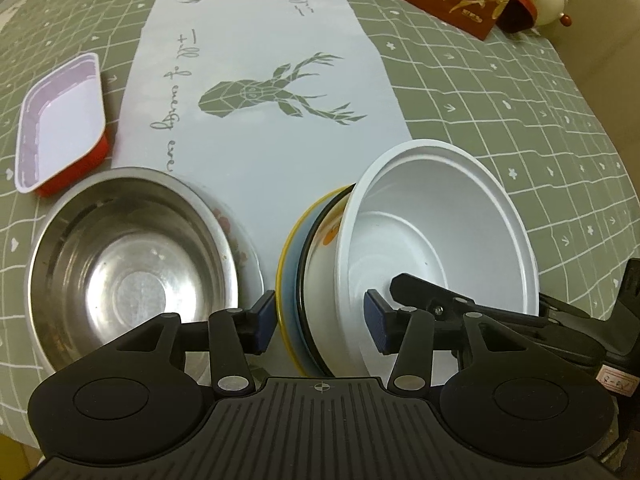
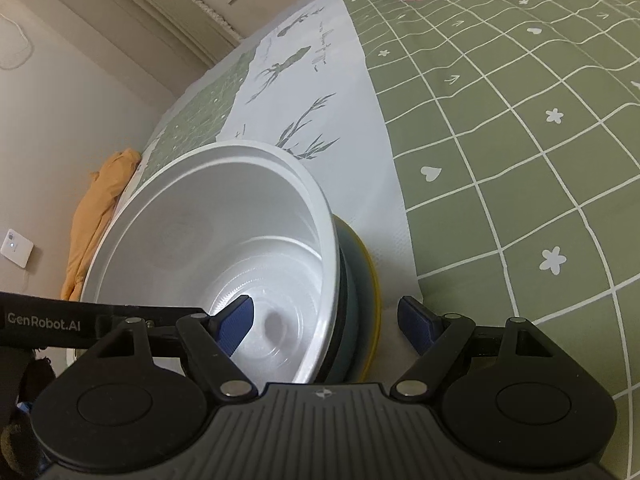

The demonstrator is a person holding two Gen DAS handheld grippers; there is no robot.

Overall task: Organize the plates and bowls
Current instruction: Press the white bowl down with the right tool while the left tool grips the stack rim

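The left gripper [image 1: 322,322] has its fingers released, straddling the near rims of a tilted stack: a white bowl [image 1: 436,236] nested in a yellow-rimmed plate [image 1: 289,240]. The right gripper [image 2: 326,326] is also released, one finger inside that bowl. Left on the worktop [image 1: 500,112] sits a steel bowl [image 1: 128,264], with a red tray [image 1: 60,120] farther off

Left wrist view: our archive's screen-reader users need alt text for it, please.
The left tool is open around the rims of tilted, nested bowls, a white bowl innermost. A steel bowl sits left, with a red tray beyond on the green tablecloth.
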